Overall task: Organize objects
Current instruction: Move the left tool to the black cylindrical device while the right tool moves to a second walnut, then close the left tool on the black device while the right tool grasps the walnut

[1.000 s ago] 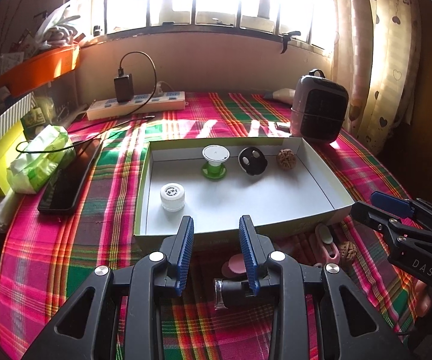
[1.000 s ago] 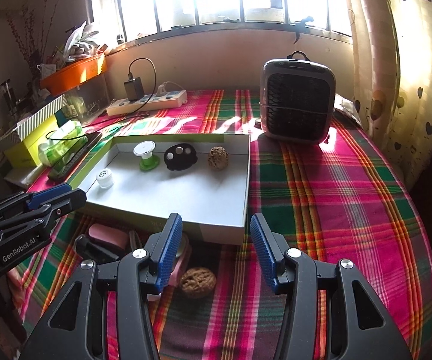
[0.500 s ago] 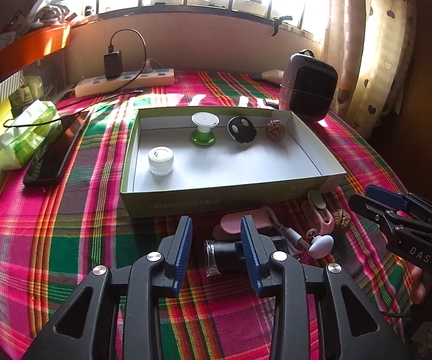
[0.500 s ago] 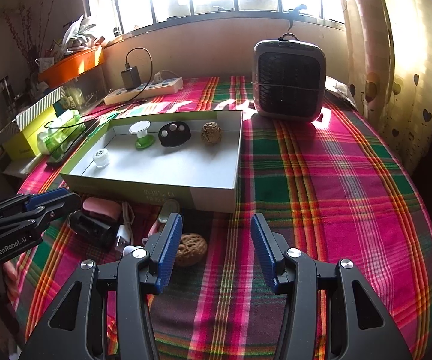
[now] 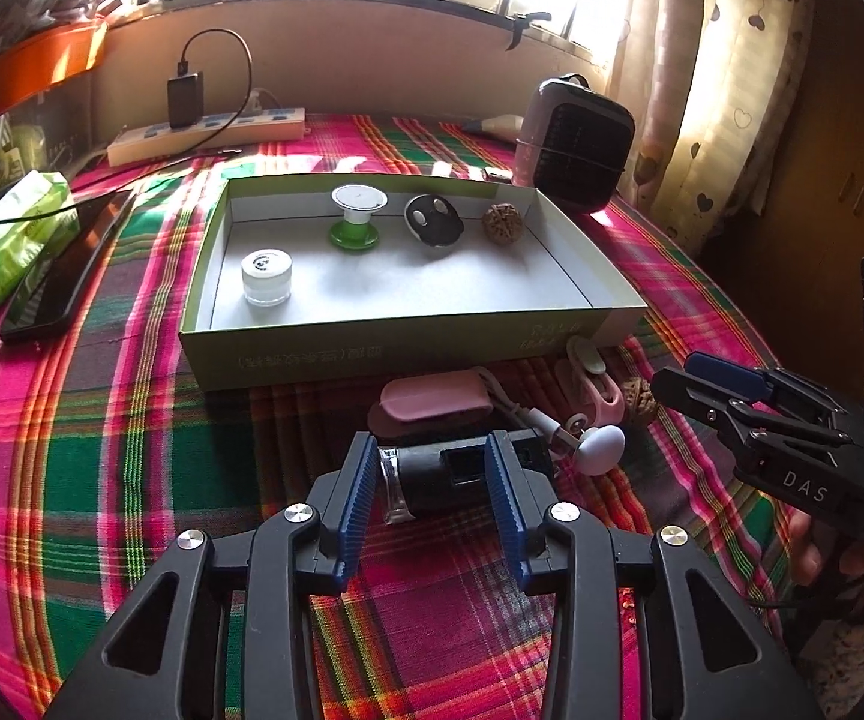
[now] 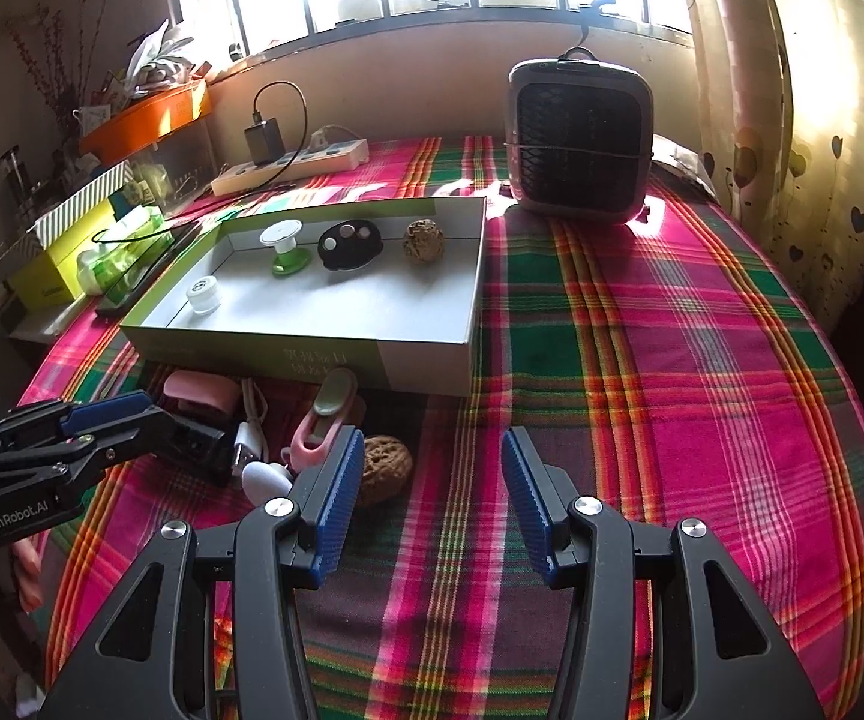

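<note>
On right gripper [image 5: 726, 384]: "DAS"; on left gripper [image 5: 432, 468]: "GenRobot.AI". Left jaws, just widening, astride black device [image 5: 450, 474], untouched, before box [image 5: 372, 348]. Right jaws half-wide, empty. Walnut [image 6: 381, 468] beside; cable [image 5: 528, 414], pink case [image 5: 426, 402] crowding.

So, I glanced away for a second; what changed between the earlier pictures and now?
The left gripper has come down around the black cylindrical device, its jaws just opening wider, nothing gripped. The right gripper stayed open, and the shallow cardboard box kept its contents.

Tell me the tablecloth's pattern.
The tablecloth is plaid: pink, green and dark stripes with thin orange-yellow lines. Right wrist view shows it best.
</note>
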`<state>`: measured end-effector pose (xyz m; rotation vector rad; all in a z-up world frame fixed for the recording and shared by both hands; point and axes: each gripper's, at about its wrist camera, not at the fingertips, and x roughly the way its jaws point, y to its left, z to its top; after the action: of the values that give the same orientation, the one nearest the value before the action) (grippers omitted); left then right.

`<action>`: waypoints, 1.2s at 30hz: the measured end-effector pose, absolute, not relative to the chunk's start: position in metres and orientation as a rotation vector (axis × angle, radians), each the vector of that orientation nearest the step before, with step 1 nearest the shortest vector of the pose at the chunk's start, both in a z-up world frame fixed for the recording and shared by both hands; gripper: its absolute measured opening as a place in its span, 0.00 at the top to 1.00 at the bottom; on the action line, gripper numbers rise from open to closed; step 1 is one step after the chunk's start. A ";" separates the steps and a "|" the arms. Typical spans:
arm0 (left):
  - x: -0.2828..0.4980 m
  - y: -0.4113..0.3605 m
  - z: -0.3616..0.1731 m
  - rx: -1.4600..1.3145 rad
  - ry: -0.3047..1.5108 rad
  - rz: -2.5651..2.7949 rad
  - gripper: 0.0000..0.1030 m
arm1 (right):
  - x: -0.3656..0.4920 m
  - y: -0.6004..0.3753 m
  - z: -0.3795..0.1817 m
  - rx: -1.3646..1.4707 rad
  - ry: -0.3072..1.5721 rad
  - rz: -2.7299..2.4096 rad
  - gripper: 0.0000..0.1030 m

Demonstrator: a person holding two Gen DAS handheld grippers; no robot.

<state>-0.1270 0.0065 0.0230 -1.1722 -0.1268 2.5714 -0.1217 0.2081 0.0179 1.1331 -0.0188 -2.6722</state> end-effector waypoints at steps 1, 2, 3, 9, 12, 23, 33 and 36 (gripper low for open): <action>-0.125 0.007 0.023 -1.172 -0.127 2.564 0.67 | -0.122 0.208 0.017 1.134 -0.018 -2.670 0.52; -0.123 0.007 0.023 -1.174 -0.131 2.557 0.67 | -0.122 0.208 0.017 1.135 -0.018 -2.668 0.52; -0.122 0.008 0.023 -1.178 -0.133 2.551 0.67 | -0.122 0.208 0.016 1.137 -0.018 -2.665 0.52; -0.112 0.015 0.024 -1.178 -0.099 2.513 0.67 | -0.121 0.206 0.015 1.142 -0.016 -2.646 0.52; -0.112 0.016 0.024 -1.183 -0.088 2.507 0.66 | -0.121 0.202 0.014 1.142 -0.006 -2.627 0.52; -0.118 0.014 0.024 -1.177 -0.086 2.509 0.65 | -0.130 0.194 0.006 1.192 -0.005 -2.558 0.52; -0.122 0.014 0.022 -1.182 -0.115 2.480 0.65 | -0.129 0.195 0.005 1.190 -0.044 -2.529 0.59; -0.120 0.015 0.022 -1.181 -0.117 2.471 0.65 | -0.127 0.192 0.006 1.183 -0.004 -2.536 0.68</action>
<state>-0.1203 0.0151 0.0219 -1.1807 -0.1172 2.4705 -0.1266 0.1918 0.0059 1.1834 -0.0037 -2.5357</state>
